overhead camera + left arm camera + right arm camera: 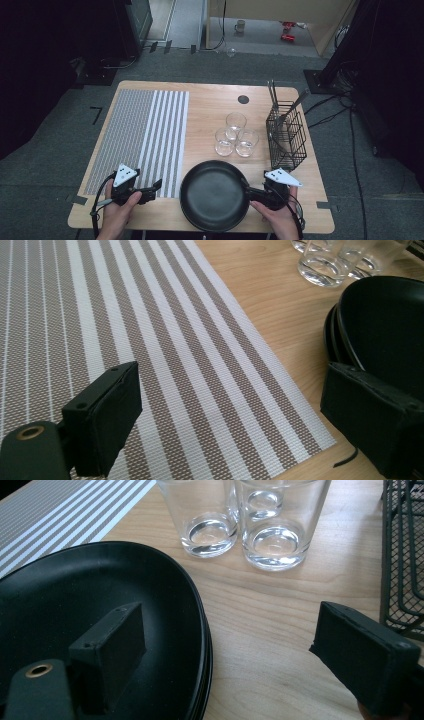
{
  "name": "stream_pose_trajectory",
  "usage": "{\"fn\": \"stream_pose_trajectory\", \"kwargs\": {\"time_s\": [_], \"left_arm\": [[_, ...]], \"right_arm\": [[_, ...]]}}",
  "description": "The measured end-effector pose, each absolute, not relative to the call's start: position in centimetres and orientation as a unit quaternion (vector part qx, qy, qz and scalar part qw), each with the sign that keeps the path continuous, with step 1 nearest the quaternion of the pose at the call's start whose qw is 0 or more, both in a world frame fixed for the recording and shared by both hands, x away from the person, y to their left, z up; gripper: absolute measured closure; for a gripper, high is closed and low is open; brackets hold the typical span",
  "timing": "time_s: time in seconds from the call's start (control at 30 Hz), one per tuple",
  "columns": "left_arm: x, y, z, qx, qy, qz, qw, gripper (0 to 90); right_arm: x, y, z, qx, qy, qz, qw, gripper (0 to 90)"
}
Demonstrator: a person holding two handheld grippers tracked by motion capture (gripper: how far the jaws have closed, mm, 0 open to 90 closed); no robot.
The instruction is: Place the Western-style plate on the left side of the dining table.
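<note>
Straddling the rim of the stacked round black plates [100, 630], the right tongs [227, 655] stand released; next, clench. Left tongs [225, 425] hover released over the striped woven placemat [150, 340].

From the high view we see a brightly lit table [220, 100] ringed by a much darker room, the left and right edges of the picture falling nearly to black; light seems to fall from above. The picture is soft and a little grainy. The black plates [214, 195] carry only a faint sheen on their surface. In the left gripper view the striped mat [165, 355] is crisp and evenly lit, while the near jaws look slightly soft. In the right gripper view we catch small bright glints in the bases of the glasses [272, 542], and the wood beside them is sharp and shows no hard shadows.
</note>
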State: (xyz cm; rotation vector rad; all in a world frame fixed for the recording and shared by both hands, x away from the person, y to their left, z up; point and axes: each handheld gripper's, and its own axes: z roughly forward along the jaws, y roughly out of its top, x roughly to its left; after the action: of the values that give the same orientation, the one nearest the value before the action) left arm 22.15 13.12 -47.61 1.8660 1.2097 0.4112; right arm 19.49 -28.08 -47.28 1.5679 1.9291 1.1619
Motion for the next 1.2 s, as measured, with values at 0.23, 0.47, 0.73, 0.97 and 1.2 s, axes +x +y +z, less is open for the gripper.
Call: {"fn": "stream_pose_trajectory", "kwargs": {"time_s": [0.23,0.47,0.73,0.97,1.2], "left_arm": [[22.0,12.3,-47.6,0.751,0.478,0.158,0.428,9.9],[21.6,11.0,-47.6,0.756,0.469,0.147,0.432,9.9],[21.4,9.9,-47.5,0.757,0.464,0.135,0.440,9.9],[21.3,8.9,-47.4,0.758,0.460,0.126,0.444,9.9],[21.3,8.1,-47.6,0.760,0.460,0.119,0.444,9.9]], "right_arm": [[19.6,-27.7,-47.3,0.559,0.691,0.414,0.197,13.6],[19.6,-27.0,-47.1,0.560,0.685,0.419,0.204,20.5],[19.6,-26.4,-46.9,0.567,0.680,0.418,0.204,28.7],[19.3,-25.6,-47.2,0.558,0.700,0.402,0.195,38.6],[18.7,-25.6,-47.7,0.561,0.699,0.399,0.194,42.3]]}}
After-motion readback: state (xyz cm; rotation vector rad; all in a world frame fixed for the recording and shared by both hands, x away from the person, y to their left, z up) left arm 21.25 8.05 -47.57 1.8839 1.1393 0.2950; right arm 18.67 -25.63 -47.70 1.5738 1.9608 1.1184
